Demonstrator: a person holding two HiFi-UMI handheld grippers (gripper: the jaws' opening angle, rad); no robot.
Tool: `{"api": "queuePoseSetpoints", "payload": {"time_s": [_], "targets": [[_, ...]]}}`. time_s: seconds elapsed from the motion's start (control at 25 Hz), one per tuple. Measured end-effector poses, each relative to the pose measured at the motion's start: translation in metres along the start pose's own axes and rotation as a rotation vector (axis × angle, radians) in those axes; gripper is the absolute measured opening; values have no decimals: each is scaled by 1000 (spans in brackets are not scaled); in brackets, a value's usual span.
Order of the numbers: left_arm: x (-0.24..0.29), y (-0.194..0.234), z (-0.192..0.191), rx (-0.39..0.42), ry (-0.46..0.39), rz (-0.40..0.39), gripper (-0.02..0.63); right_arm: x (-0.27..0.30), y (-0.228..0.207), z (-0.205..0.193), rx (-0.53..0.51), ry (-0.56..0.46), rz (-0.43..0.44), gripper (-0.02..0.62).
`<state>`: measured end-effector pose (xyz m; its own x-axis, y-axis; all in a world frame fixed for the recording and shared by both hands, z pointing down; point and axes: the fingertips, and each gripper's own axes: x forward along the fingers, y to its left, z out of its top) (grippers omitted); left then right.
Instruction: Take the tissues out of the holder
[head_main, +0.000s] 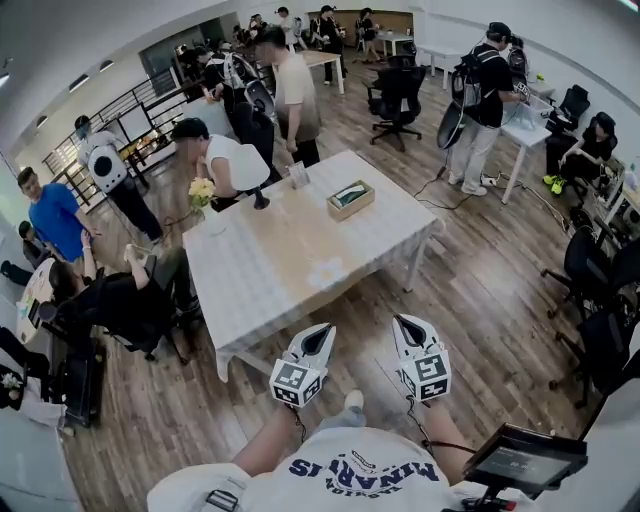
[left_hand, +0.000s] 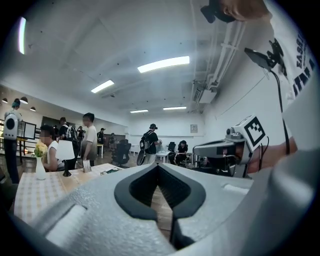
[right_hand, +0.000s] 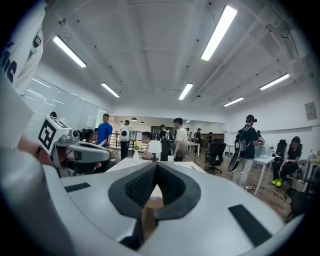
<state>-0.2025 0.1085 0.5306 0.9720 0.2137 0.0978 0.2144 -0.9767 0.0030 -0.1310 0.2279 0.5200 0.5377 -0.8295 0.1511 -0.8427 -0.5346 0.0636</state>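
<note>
The wooden tissue holder (head_main: 351, 201) sits on the far right part of the table (head_main: 240, 290), on the tan runner that crosses the checked cloth, and the tissues (head_main: 352, 193) show pale in its open top. Both grippers are held at the near side, short of the table's near edge and over the wood floor (head_main: 500, 290), so the holder lies well apart from them, beyond both pairs of fingers. The left gripper (head_main: 324, 331) points toward the table, with the holder ahead of it and a little to its right; in the left gripper view its dark pads are pressed together at the tips with nothing between them (left_hand: 158, 167), and a low shape on the table that is probably the holder (small and hard to make out at this range) shows to the left of the jaws (left_hand: 111, 171). The right gripper (head_main: 401, 322) is just beside the left one, and the holder lies ahead of it and to its left; its fingers are likewise closed tip to tip and empty (right_hand: 156, 166). At the table's far left edge stand a vase of yellow flowers (head_main: 203, 195) and a small lamp (head_main: 260, 197), with a seated person (head_main: 232, 160) just beyond them.
</note>
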Motion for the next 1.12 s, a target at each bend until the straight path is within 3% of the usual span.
{"api": "queuePoseSetpoints", "payload": {"time_s": [0.2, 0.56, 1.12], "targets": [[45, 52, 7, 5, -2, -7, 3, 60, -24, 13, -7, 4, -18, 8], [108, 97, -1, 27, 14, -76, 3, 123, -58, 12, 9, 41, -87, 8], [137, 137, -20, -20, 17, -71, 3, 174, -67, 5, 38, 77, -83, 8]]}}
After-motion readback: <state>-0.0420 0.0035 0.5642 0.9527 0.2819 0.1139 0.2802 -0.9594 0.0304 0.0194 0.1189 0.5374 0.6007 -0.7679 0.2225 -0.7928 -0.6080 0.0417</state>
